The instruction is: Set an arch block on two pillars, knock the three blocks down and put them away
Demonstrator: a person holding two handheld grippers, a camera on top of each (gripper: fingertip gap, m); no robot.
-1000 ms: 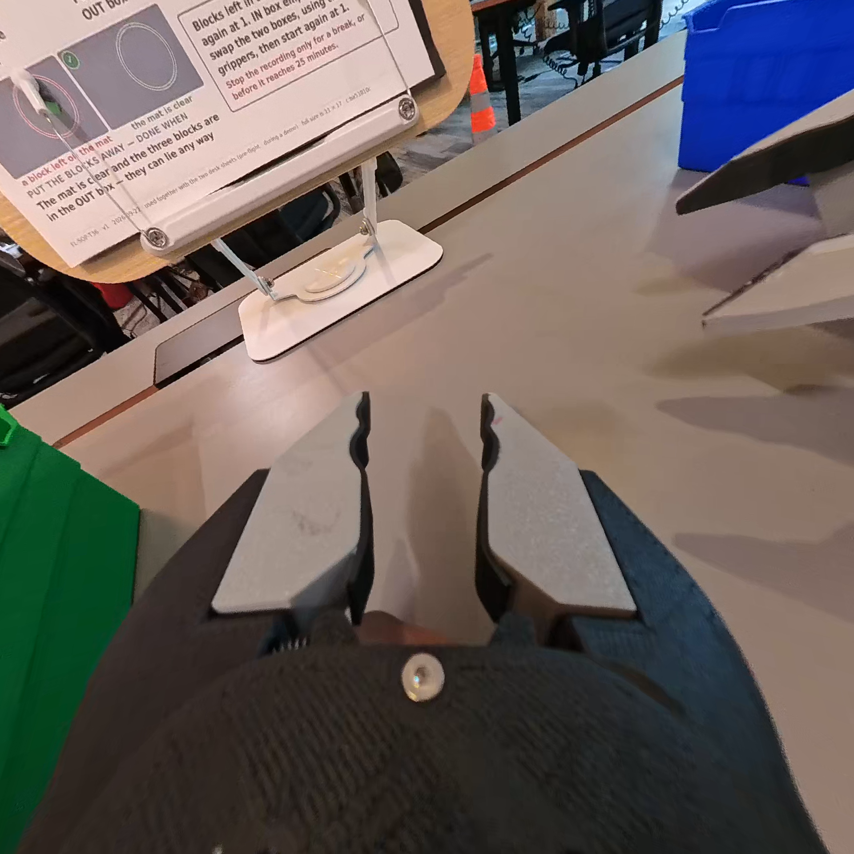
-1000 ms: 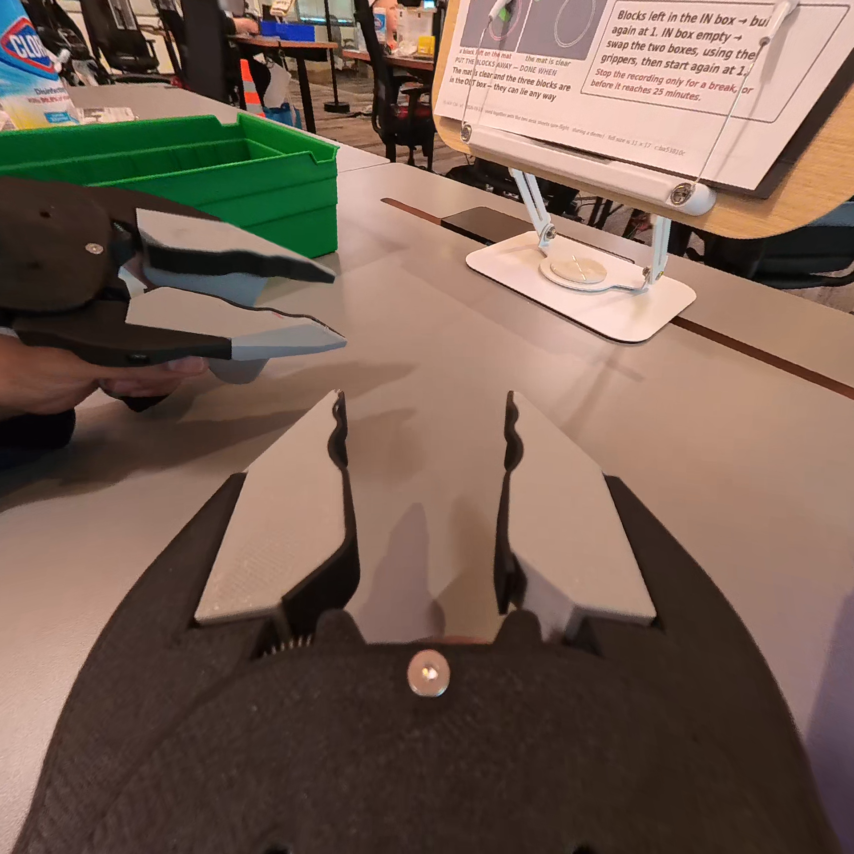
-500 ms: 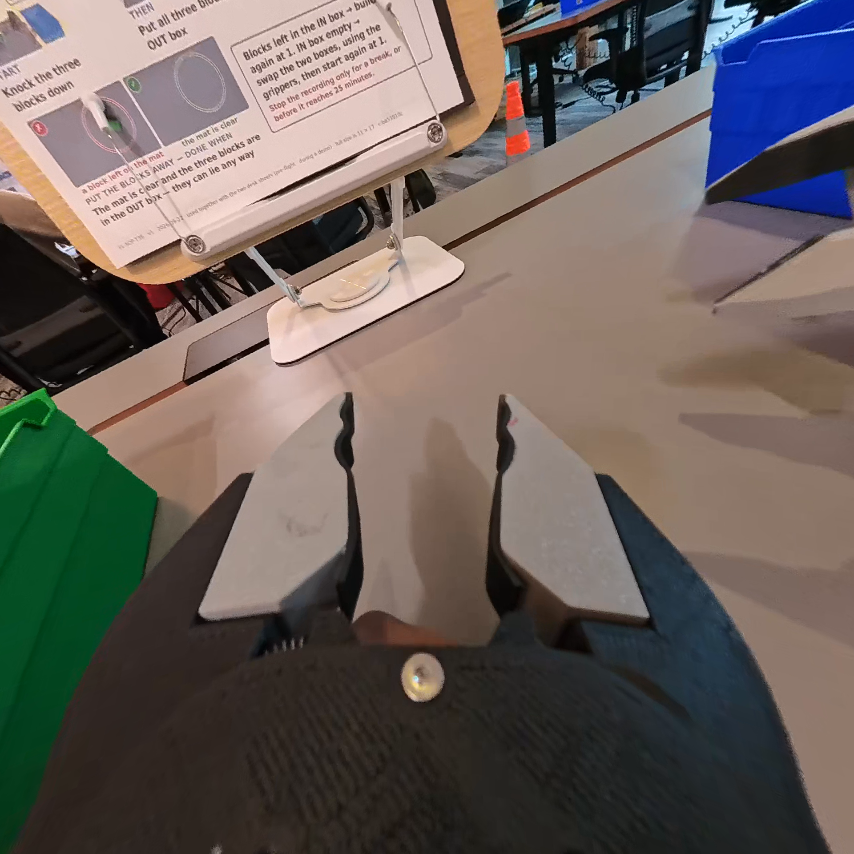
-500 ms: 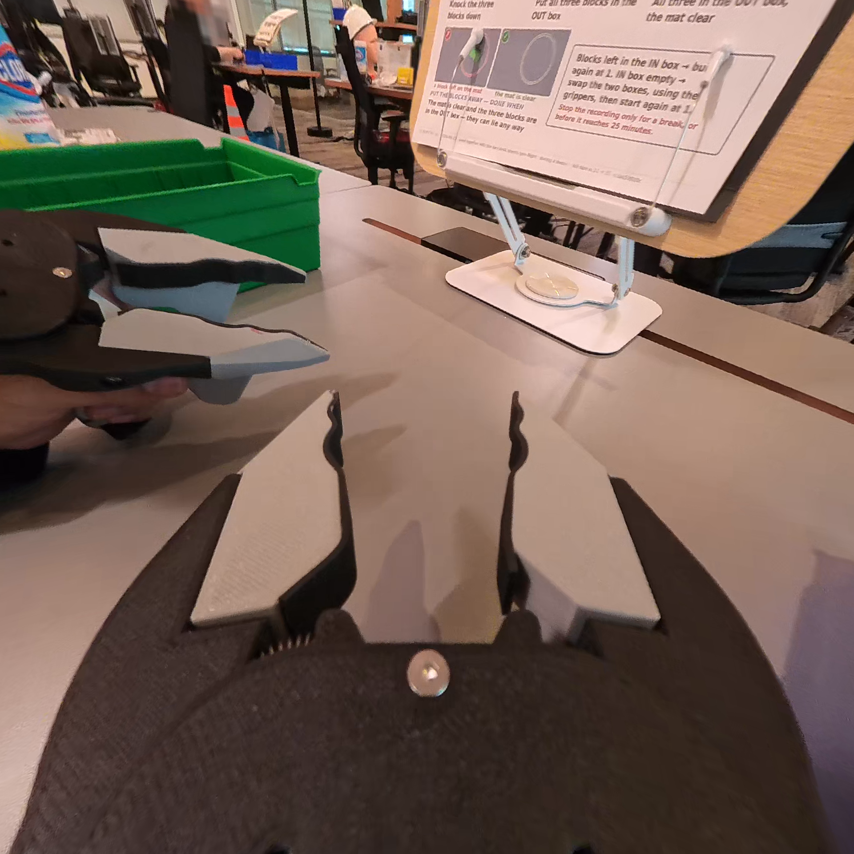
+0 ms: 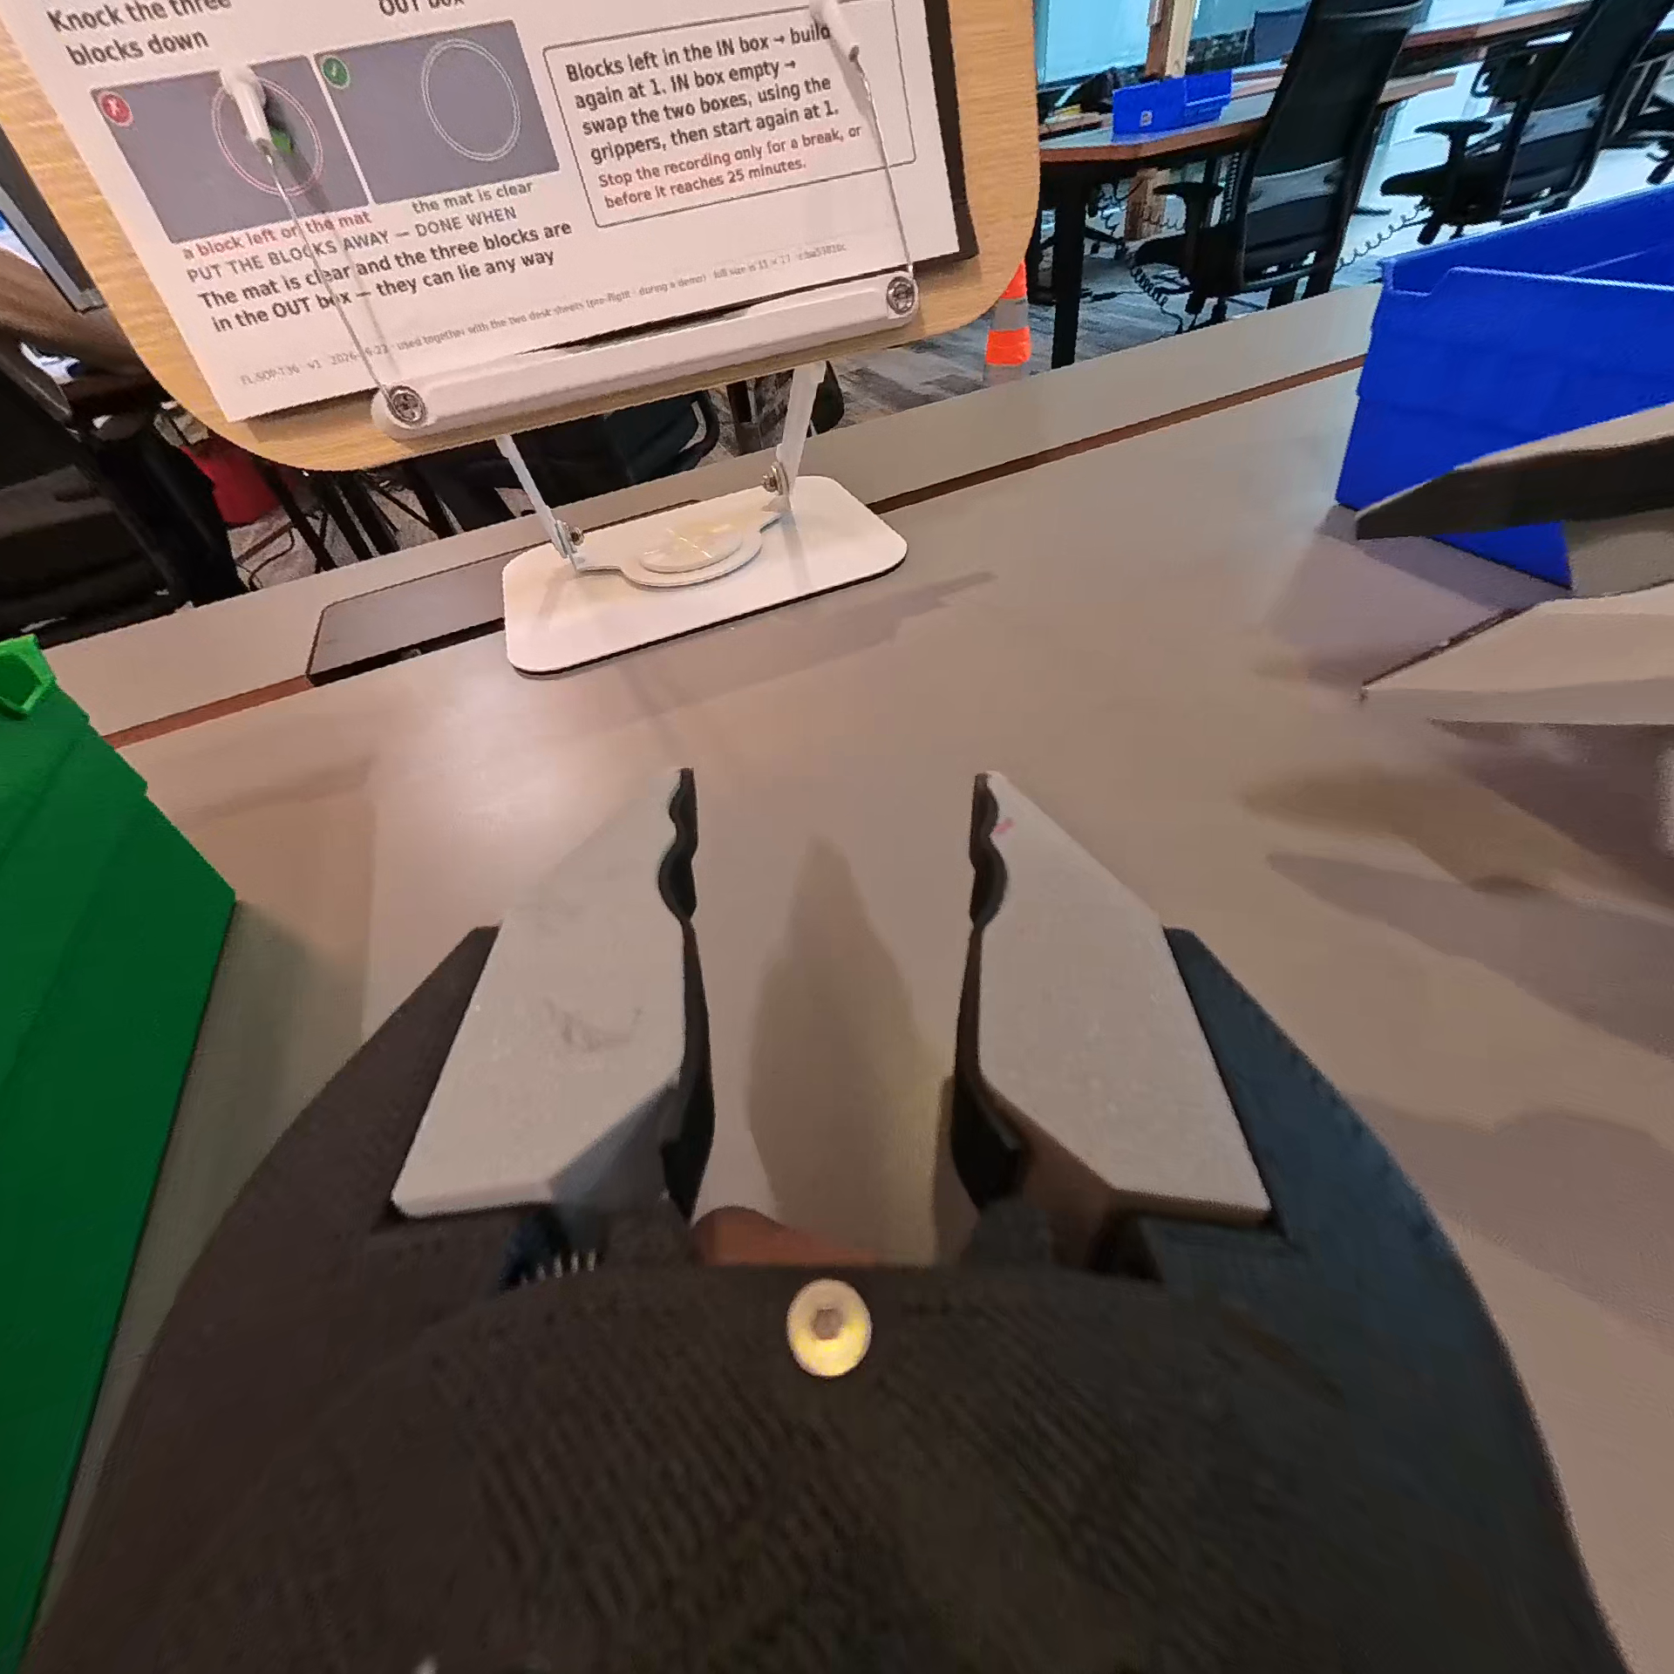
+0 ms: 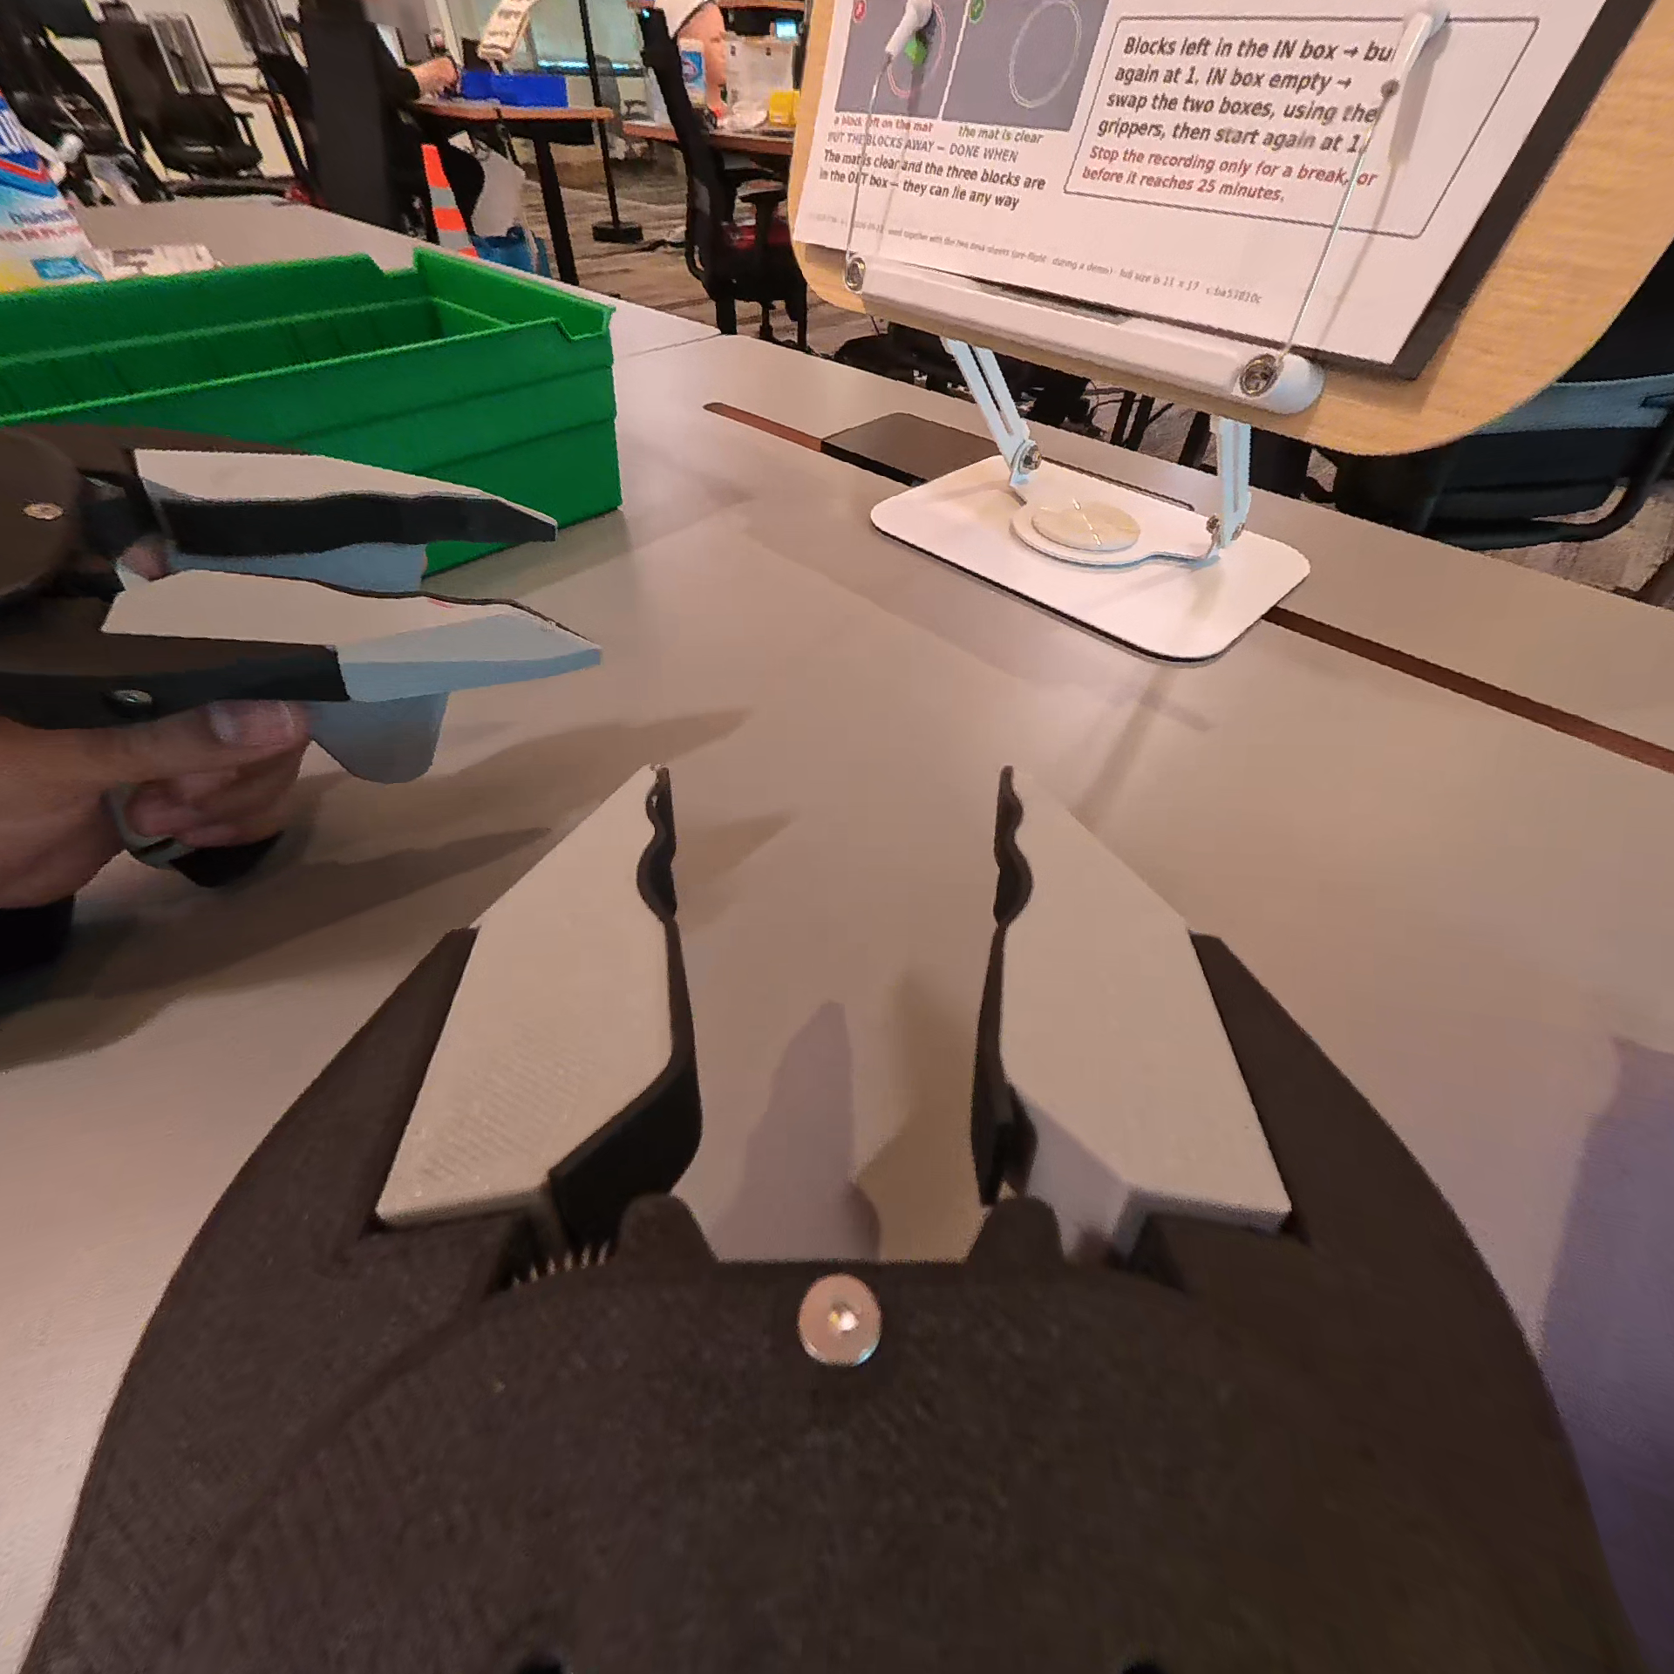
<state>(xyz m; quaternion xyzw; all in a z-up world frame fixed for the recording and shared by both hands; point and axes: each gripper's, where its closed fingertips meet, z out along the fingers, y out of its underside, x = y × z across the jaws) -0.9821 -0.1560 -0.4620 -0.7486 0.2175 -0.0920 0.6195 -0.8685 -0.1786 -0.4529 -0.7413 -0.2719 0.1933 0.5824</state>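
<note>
Left tool (image 5: 829, 784): fingers apart, nothing between them, only bare grey worktop (image 5: 1042, 707) showing in the gap. Right tool (image 6: 829, 779): likewise spread wide and holding nothing. Landmark: white document stand (image 6: 1091, 562) carrying an instruction sheet. Both tools hover on the near side of the stand's base, the left one nearer the green bin (image 6: 362, 380), which sits to the stand's left; a blue bin (image 5: 1531, 362) sits to its right. Arch block and pillars: not visible in either view, so cannot tell where they lie; possibly inside a bin, whose floor is hidden. Risks, as judged: the two tools are close together and could clip each other on a reach; a blind reach over a bin wall could catch the rim and shift the bin; the stand's overhanging board could be struck by a raised tool.
</note>
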